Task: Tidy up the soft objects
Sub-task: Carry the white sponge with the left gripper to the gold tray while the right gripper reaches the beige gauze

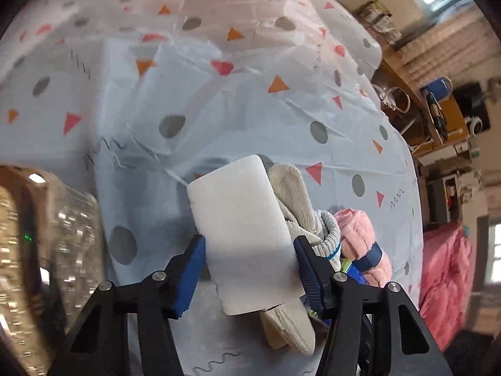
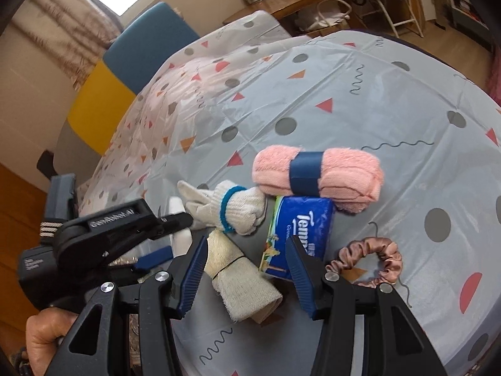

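Observation:
My left gripper (image 1: 249, 261) is shut on a white foam block (image 1: 242, 235), held just above the patterned tablecloth (image 1: 219, 109). Behind the block lie a cream glove (image 1: 294, 200), a cream cloth roll (image 1: 288, 329) and a pink towel roll (image 1: 360, 235). In the right wrist view my right gripper (image 2: 247, 260) is open, its fingers either side of the cream cloth roll (image 2: 238, 279). Beyond it lie the white glove with a blue cuff (image 2: 238, 208), a blue Tempo tissue pack (image 2: 300, 228), the pink towel roll with a blue band (image 2: 319, 177) and a pink scrunchie (image 2: 372, 258). The left gripper (image 2: 175, 219) shows at the left.
A clear plastic container (image 1: 62, 250) stands at the left of the left wrist view. The tablecloth (image 2: 344, 94) covers a round table. Blue and yellow chairs (image 2: 131, 59) stand behind it. Shelves and a pink cover (image 1: 444, 282) are off to the right.

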`<state>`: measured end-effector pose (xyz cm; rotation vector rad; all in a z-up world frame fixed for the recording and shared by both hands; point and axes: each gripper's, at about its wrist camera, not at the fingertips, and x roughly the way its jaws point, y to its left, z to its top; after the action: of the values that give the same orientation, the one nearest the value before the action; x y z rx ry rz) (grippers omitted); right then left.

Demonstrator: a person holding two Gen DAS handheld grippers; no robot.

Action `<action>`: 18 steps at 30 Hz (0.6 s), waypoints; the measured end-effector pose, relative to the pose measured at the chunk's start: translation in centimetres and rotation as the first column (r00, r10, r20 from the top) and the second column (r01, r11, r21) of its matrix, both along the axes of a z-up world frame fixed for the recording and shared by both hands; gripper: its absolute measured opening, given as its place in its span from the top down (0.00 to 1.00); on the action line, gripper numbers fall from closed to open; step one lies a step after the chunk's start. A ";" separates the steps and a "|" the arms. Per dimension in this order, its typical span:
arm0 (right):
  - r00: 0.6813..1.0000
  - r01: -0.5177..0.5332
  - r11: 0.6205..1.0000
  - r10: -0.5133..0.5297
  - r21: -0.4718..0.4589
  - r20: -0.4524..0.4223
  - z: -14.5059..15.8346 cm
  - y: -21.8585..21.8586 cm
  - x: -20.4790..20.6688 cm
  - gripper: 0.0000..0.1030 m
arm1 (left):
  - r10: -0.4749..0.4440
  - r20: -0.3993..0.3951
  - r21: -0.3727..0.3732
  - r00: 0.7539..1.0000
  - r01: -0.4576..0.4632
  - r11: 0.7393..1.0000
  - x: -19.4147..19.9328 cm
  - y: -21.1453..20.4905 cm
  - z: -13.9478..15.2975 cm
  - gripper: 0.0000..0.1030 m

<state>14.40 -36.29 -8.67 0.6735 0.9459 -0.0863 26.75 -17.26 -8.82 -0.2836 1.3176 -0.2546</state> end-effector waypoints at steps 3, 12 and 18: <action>0.997 -0.070 0.997 0.069 -0.024 -0.032 -0.5 1.3 0.8 0.54 | -0.042 0.064 0.015 0.997 0.041 0.999 -0.7 0.5 1.9 0.43; 0.950 -0.273 0.944 0.234 -0.187 -0.206 -3.4 5.8 2.9 0.54 | -0.218 0.269 0.112 0.938 0.195 0.974 -3.0 0.4 7.1 0.43; 0.925 -0.357 0.872 0.280 -0.335 -0.257 -3.9 8.1 2.8 0.58 | -0.105 0.377 0.083 0.920 0.079 0.993 -1.9 6.9 13.1 0.43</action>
<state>17.16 -28.21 -12.60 0.1441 1.1866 -0.0389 24.80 -10.33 4.25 -0.1072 0.9509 -0.3272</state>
